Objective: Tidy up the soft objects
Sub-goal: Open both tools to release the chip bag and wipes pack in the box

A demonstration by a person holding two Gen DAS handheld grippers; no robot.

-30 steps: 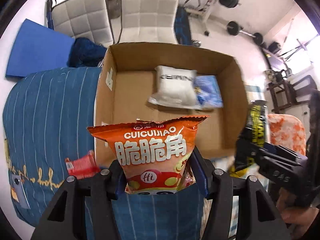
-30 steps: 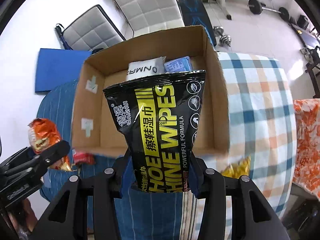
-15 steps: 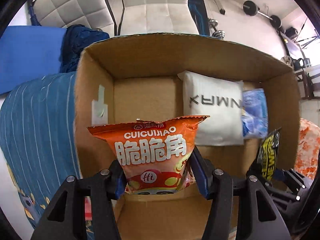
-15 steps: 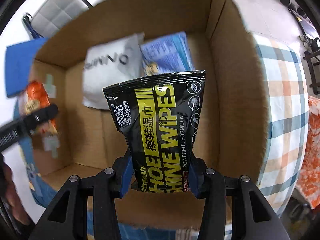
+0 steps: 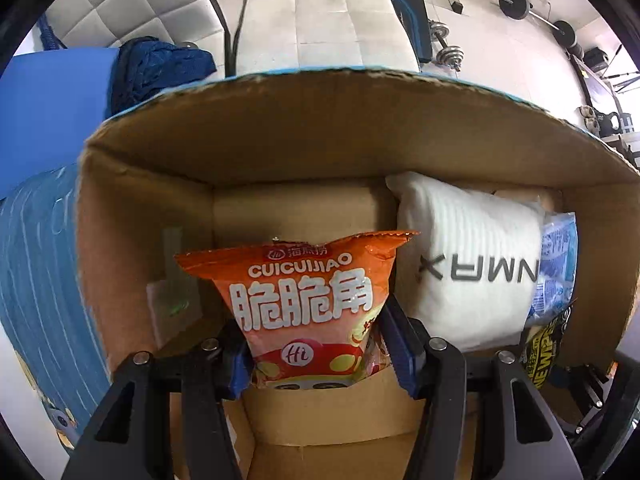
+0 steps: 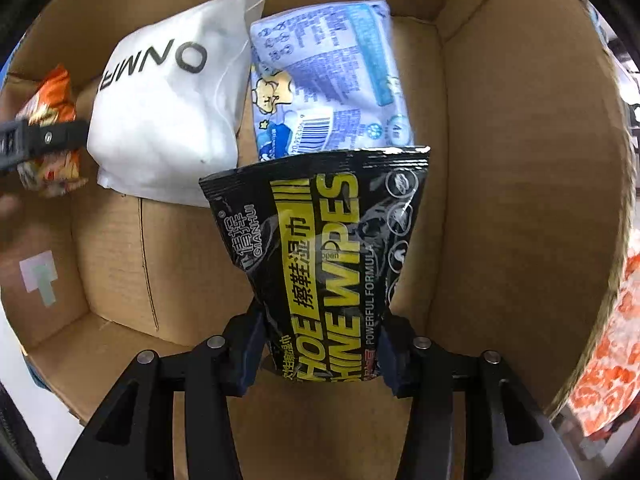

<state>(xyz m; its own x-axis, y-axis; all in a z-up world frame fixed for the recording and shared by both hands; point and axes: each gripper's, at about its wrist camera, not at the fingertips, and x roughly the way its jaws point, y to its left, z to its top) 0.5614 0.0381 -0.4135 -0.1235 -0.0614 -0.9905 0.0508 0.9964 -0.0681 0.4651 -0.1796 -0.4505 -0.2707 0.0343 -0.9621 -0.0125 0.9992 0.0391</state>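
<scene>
My left gripper point(image 5: 316, 356) is shut on an orange snack bag point(image 5: 304, 300) and holds it upright inside the cardboard box point(image 5: 320, 136), near its left side. My right gripper point(image 6: 320, 356) is shut on a black shoe-wipes pack point(image 6: 328, 248) and holds it inside the same box point(image 6: 520, 200), above the floor at the right. A white soft pack point(image 6: 160, 120) and a blue wipes pack point(image 6: 332, 80) lie on the box floor at the back. The white pack point(image 5: 472, 264) and blue pack point(image 5: 556, 268) also show in the left wrist view.
The box stands on a blue striped cloth point(image 5: 36, 280). Behind it are two white quilted chairs point(image 5: 336, 16), a dark blue garment point(image 5: 156, 68) and dumbbells point(image 5: 448, 52). An orange patterned cloth point(image 6: 612, 360) lies right of the box.
Both grippers have moved forward and down into the box with their packs. The box walls now fill both views and the packs at the back are closer.
</scene>
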